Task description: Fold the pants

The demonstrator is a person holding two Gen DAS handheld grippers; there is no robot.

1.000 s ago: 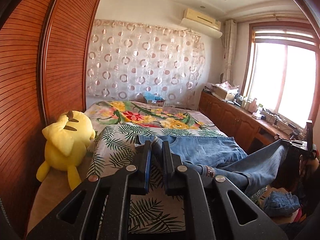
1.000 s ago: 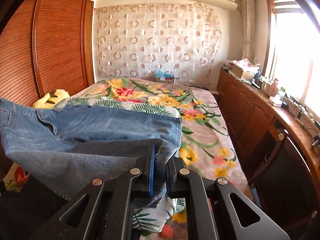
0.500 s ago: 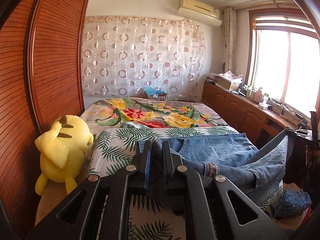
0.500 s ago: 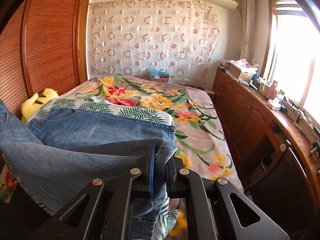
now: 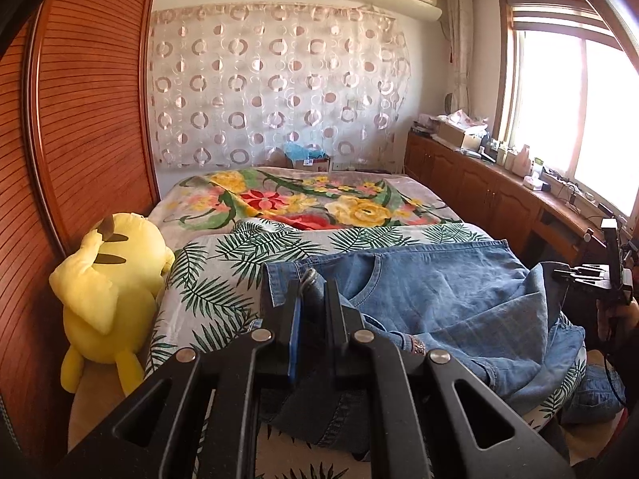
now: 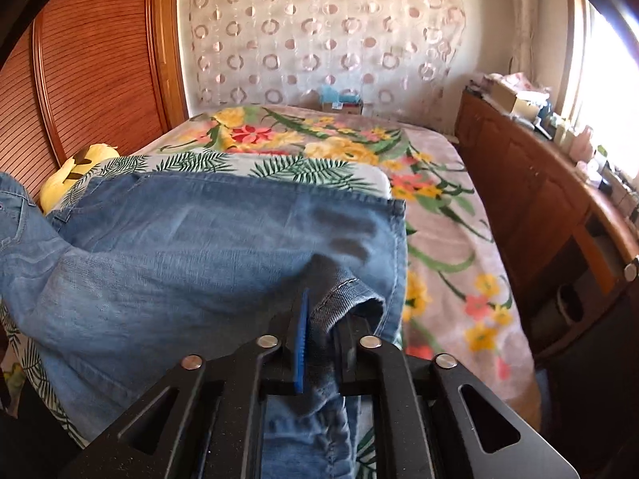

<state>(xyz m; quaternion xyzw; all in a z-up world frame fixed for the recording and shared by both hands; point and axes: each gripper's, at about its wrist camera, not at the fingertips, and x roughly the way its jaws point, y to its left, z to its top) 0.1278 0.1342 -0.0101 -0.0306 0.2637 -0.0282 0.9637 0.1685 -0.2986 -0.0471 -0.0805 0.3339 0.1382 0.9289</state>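
Blue jeans [image 5: 439, 291] lie across the near end of the bed on a leaf-print cloth [image 5: 223, 263], one layer folded over another. My left gripper [image 5: 312, 285] is shut on a bunched edge of the jeans at their left end, low over the cloth. In the right wrist view the jeans [image 6: 199, 247] spread to the left. My right gripper [image 6: 325, 311] has its jaws opening, with a stitched hem [image 6: 347, 295] lying loose between them, just above the lower denim layer.
A yellow plush toy [image 5: 112, 279] sits at the bed's left edge against the wooden wardrobe [image 5: 80, 119]. A flowered blanket [image 6: 439, 207] covers the far bed. Wooden cabinets [image 6: 539, 199] line the right wall. More denim [image 5: 595, 395] lies on the floor.
Both grippers moved forward and down toward the bed, laying the lifted denim over the lower layer. The right jaws have parted from the hem; the left grip is unchanged.
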